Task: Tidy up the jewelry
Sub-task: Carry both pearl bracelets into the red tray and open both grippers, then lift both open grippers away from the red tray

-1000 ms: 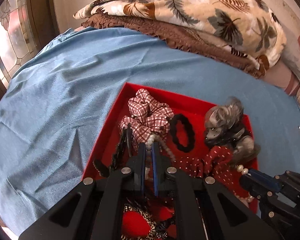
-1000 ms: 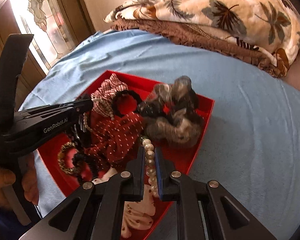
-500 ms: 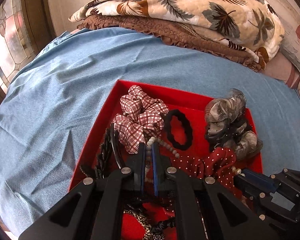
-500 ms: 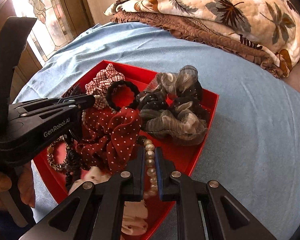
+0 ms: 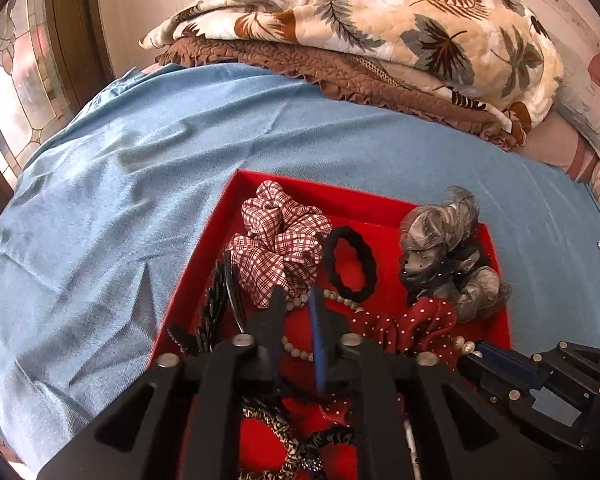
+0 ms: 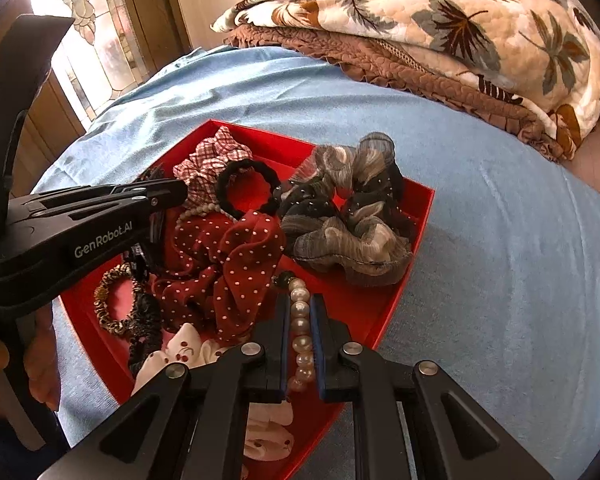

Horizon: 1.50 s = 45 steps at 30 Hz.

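Pearl strand [image 6: 301,334] pinched in right gripper [image 6: 300,300] — left gripper [image 5: 298,296] (just opening) w/ nothing gripped

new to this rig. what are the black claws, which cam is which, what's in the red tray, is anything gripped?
No robot arm here: a person holds a two-finger gripper in each hand, each with a fisheye camera looking along its fingers.

In the left wrist view, the left gripper has just been opening; a thin bead strand lies between its parted fingers, unclamped.

In the right wrist view, the right gripper is shut on a pearl strand.

The red tray sits on a blue bedsheet and holds a plaid scrunchie, a black hair tie, a grey sheer scrunchie, a red polka-dot scrunchie and a leopard-print hair tie. Folded blankets lie behind.
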### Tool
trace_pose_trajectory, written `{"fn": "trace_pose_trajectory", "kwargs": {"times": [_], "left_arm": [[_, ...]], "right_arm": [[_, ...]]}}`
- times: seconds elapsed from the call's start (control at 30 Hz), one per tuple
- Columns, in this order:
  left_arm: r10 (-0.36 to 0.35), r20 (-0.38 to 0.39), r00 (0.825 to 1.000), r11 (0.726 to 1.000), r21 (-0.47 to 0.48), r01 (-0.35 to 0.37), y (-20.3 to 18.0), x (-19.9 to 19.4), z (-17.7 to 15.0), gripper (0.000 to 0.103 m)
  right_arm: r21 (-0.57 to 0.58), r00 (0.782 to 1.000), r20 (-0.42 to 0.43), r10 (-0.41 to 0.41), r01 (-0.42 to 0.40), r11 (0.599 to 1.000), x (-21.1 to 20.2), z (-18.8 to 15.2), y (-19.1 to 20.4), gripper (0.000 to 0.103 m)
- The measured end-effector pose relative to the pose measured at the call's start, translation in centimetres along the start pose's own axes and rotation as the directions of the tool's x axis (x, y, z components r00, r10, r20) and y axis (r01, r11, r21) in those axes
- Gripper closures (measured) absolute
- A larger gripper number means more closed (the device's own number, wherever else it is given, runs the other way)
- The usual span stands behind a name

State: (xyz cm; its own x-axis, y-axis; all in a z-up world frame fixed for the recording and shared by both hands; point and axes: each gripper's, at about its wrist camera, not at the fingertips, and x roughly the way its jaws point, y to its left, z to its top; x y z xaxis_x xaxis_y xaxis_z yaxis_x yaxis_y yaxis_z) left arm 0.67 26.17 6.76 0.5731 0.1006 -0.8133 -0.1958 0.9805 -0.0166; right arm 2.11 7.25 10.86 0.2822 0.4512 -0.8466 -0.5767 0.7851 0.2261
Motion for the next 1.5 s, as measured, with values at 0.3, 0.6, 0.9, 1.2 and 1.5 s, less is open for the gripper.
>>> {"fn": "trace_pose_trajectory", "kwargs": {"times": [0.3,0.6,0.9,1.2,1.5], "left_arm": [[0.006,0.062,0.998,1.000,-0.010,-0.006,-0.1,-3.2,0.2,0.057],[0.008,0.139,0.990,1.000,-0.026,-0.005,-0.2,-8.1,-0.3,0.046],[0.057,0.235,0.970,0.998,-0.026,-0.052,-1.2,-13.8,-2.6,0.026],[0.187,0.422,0.887,0.982,-0.092,-0.164,-2.2,-19.6,-5.5,0.005],[0.318,0.593,0.739,0.947,-0.226,-0.226,-2.3,-25.9,-8.5,0.000]], "right_arm": [[-0.020,0.998,0.053,-0.018,0.019,1.000,-2.6,-0.4,0.9,0.065],[-0.076,0.994,0.106,-0.041,0.049,0.996,-6.5,-2.5,2.4,0.056],[-0.013,0.991,0.128,-0.045,0.047,0.999,-9.8,-5.4,1.5,0.048],[0.096,0.987,0.155,-0.048,0.033,0.995,-12.6,-7.8,-0.4,0.042],[0.165,0.979,0.192,-0.063,0.031,0.986,-15.3,-9.6,-1.4,0.039]]}}
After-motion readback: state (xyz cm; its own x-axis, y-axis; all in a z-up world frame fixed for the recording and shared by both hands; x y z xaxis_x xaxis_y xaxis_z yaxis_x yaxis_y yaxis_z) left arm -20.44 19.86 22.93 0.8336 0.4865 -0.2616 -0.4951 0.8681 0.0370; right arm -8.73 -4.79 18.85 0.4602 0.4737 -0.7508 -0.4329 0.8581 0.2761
